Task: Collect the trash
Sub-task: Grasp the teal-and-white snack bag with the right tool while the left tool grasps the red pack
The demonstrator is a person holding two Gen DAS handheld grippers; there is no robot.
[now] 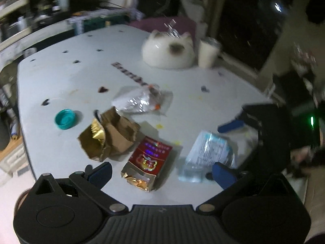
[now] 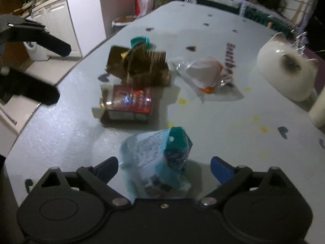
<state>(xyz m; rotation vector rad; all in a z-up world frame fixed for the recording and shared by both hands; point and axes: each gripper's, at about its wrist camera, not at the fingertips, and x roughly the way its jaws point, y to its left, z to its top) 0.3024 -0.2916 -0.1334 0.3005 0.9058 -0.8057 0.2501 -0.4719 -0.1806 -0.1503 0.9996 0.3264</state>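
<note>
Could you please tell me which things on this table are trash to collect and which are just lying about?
Trash to collect:
- red packet
- brown paper bag
- clear plastic wrapper
- blue-and-white pouch
- teal lid

Probably just lying about:
- white cat-shaped pot
- cream cup

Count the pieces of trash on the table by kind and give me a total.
Torn boxes: 2, brown box, red box
Plastic wrappers: 2, clear wrapper, blue-printed wrapper
Bottle caps: 1, teal cap
Total: 5
</note>
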